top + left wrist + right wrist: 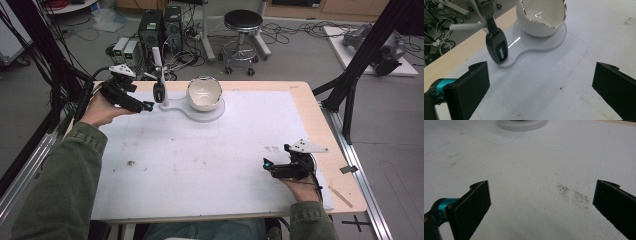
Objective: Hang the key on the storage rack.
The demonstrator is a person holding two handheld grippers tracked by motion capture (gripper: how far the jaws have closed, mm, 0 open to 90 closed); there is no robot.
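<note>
High view | left tool (148, 106) wide, near hand mixer (159, 92) | right tool (267, 164) wide over bare mat (200, 160)

A wooden table (305, 107) is seen across the middle of the frame, most of its top covered by a white sheet (210, 160) marked with faint brown specks. Toward the upper centre a clear keyhole-shaped base plate (202, 114) is laid flat on the sheet — a white bowl (204, 93) is carried on its round end, a dark handheld tool (159, 93) on its narrow end.
</note>
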